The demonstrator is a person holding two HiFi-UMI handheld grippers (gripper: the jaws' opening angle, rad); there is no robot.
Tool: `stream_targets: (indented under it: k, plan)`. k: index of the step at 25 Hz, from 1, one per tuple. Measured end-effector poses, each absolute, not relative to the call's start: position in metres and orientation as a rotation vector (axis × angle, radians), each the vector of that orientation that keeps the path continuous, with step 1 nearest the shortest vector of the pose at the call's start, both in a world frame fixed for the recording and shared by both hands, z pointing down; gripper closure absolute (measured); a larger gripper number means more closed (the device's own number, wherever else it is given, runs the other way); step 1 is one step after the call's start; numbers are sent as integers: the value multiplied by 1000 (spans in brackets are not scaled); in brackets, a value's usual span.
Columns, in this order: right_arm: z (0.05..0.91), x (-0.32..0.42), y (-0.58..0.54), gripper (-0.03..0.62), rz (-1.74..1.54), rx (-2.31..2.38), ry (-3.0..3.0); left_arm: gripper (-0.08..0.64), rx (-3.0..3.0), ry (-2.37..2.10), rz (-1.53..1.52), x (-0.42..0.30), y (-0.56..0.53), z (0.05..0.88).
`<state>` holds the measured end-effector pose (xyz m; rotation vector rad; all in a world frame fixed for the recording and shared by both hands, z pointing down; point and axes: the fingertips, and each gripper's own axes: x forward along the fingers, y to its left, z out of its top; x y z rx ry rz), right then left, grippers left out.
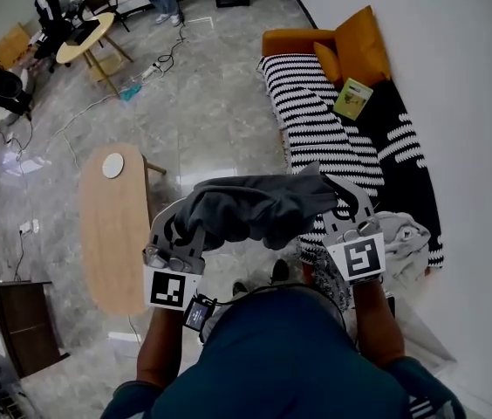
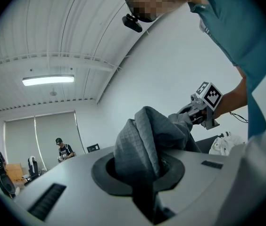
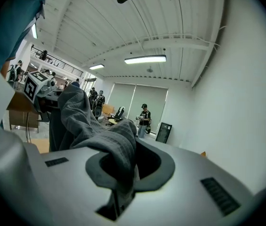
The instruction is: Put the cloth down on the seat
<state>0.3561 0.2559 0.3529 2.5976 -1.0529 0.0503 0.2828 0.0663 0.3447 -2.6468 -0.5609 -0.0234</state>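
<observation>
A dark grey cloth [image 1: 259,206] hangs bunched in the air between my two grippers, over the floor beside the sofa. My left gripper [image 1: 179,227] is shut on its left end, and the fabric [image 2: 145,147] is pinched between the jaws. My right gripper [image 1: 344,208] is shut on the right end, where the cloth [image 3: 107,147] drapes over the jaws. The seat is the sofa [image 1: 333,138] with a black-and-white striped cover, ahead and to the right in the head view. The pads are hidden by the fabric.
An oval wooden coffee table [image 1: 115,234] stands at the left with a white disc [image 1: 112,165] on it. On the sofa lie orange cushions [image 1: 359,46], a green book [image 1: 352,99] and a white garment [image 1: 403,238]. Cables cross the marble floor; people stand far off.
</observation>
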Motion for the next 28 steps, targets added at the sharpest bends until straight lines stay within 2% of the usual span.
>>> stream_targets:
  k: [12,28]
  plan:
    - [367,431,295,561,66,2596,-1085,511,-2620,-557,-69,341,113,348]
    - [355,447,243,561,118,2648,-914,511,-2615,-746,17,394,58,348]
